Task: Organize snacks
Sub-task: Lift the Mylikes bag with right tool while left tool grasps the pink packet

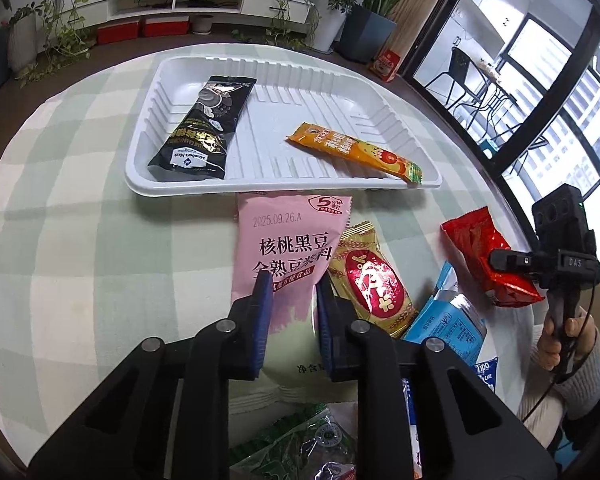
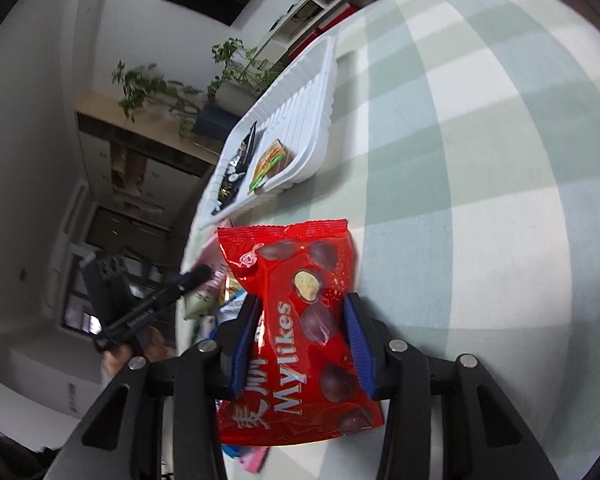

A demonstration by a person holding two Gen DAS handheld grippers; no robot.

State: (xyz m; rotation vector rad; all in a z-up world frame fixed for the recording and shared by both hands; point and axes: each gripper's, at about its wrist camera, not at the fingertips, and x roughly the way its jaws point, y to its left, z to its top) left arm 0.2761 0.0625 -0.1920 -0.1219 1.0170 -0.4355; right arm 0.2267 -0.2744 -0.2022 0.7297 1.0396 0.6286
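A white plastic tray (image 1: 260,168) holds a black snack pack (image 1: 204,128) and an orange stick pack (image 1: 356,150); the tray also shows in the right wrist view (image 2: 320,120). My left gripper (image 1: 292,284) is shut on a pink soy-milk powder pouch (image 1: 288,240) that lies just in front of the tray. My right gripper (image 2: 300,308) is shut on a red Mylikes bag (image 2: 300,320) and holds it off the table; both show at the right of the left wrist view, the gripper (image 1: 500,258) and the bag (image 1: 484,248).
Beside the pink pouch lie a gold-and-red pack (image 1: 372,276), a blue pack (image 1: 448,316) and a green pack (image 1: 300,440). The round table has a green-checked cloth (image 1: 80,240). Plants, a low shelf and windows stand beyond the table edge.
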